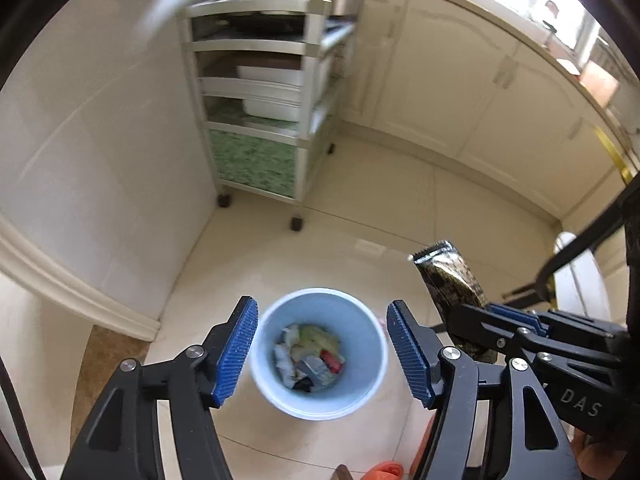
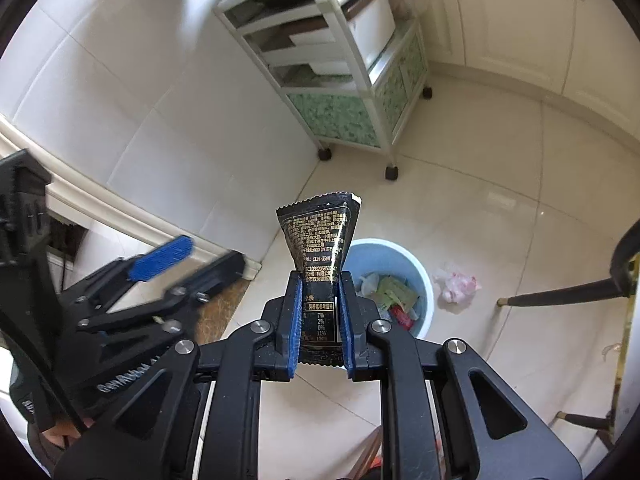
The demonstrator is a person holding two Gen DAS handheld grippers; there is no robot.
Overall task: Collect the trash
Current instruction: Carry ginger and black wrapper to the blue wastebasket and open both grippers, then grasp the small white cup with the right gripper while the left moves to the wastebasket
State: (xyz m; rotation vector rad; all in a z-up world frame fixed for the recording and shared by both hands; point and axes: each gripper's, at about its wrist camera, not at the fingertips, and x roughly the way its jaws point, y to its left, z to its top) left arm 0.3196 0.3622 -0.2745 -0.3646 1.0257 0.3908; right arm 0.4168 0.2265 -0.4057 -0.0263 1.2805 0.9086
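A light blue bin [image 1: 376, 364] [image 2: 426, 276] stands on the tiled floor with several scraps of trash in it. My left gripper [image 1: 322, 354] hangs open right above the bin, and nothing is between its blue pads [image 1: 236, 354]. My right gripper [image 2: 320, 320] is shut on a black snack wrapper with gold print [image 2: 320, 236] [image 1: 450, 276]. The wrapper stands up out of the jaws, above the floor and left of the bin in the right wrist view. The left gripper [image 2: 188, 260] also shows at that view's left.
A white wheeled shelf cart [image 1: 260, 120] [image 2: 340, 60] with green panels stands by the wall beyond the bin. White cabinets [image 1: 460, 92] line the right. A crumpled pink-white scrap [image 2: 458, 286] lies on the floor beside the bin. Dark chair legs [image 2: 560, 296] reach in from the right.
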